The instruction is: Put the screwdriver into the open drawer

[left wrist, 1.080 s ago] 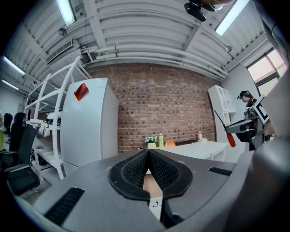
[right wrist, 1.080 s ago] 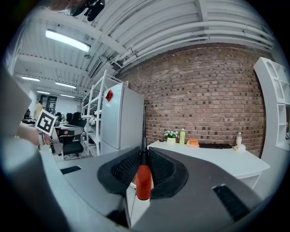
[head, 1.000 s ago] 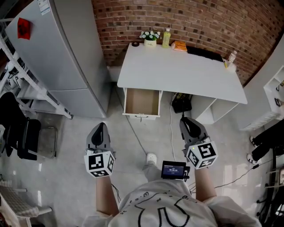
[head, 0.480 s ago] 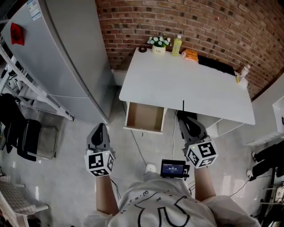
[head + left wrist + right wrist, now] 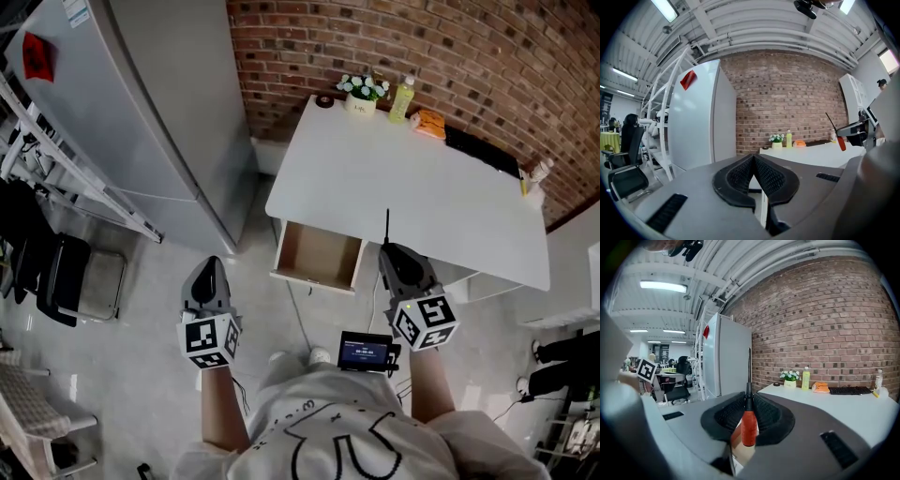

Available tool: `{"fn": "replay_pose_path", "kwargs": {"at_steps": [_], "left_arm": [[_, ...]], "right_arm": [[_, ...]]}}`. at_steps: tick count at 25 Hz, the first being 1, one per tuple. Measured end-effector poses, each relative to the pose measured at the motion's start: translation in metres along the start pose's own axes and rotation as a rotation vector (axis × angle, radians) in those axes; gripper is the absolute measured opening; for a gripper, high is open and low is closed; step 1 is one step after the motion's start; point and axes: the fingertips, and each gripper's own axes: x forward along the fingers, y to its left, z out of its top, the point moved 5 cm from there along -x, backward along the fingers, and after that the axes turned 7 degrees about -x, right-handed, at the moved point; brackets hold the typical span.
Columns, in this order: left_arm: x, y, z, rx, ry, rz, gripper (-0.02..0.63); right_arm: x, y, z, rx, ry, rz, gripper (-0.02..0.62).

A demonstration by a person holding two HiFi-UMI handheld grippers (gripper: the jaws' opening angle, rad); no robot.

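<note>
The desk point(image 5: 412, 178) and open drawer point(image 5: 319, 255) sit closer than a second ago, so the walk-up looks nearly done. The right gripper point(image 5: 389, 249) pinches the screwdriver point(image 5: 748, 426) by its red handle, with the shaft pointing to 12 over the desk edge. The drawer's empty, at about its 9. The left gripper point(image 5: 753, 163) is pressed closed on nothing. The desktop's white and mostly bare, with the fridge point(image 5: 159, 112) at 10 and the brick wall point(image 5: 469, 47) at 12.

White short-sleeved T-shirt point(image 5: 328, 441), black line drawing printed. Ahead of T-shirt: grey left gripper point(image 5: 208, 267), grey right gripper point(image 5: 393, 251), each bearing a black-and-white marker cube point(image 5: 208, 342).
</note>
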Motion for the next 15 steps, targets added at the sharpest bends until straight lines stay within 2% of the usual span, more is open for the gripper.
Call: {"fn": "replay_pose_path", "kwargs": {"at_steps": [8,15], "left_arm": [[0.017,0.049,0.004,-0.008,0.020,0.012,0.012],[0.034,0.101,0.004,-0.005,0.044,-0.018,0.012]], "right_arm": [[0.050,0.023,0.005,0.033,0.021,0.019,0.060],[0.097,0.057,0.010,0.033,0.058,0.021,0.060]]}}
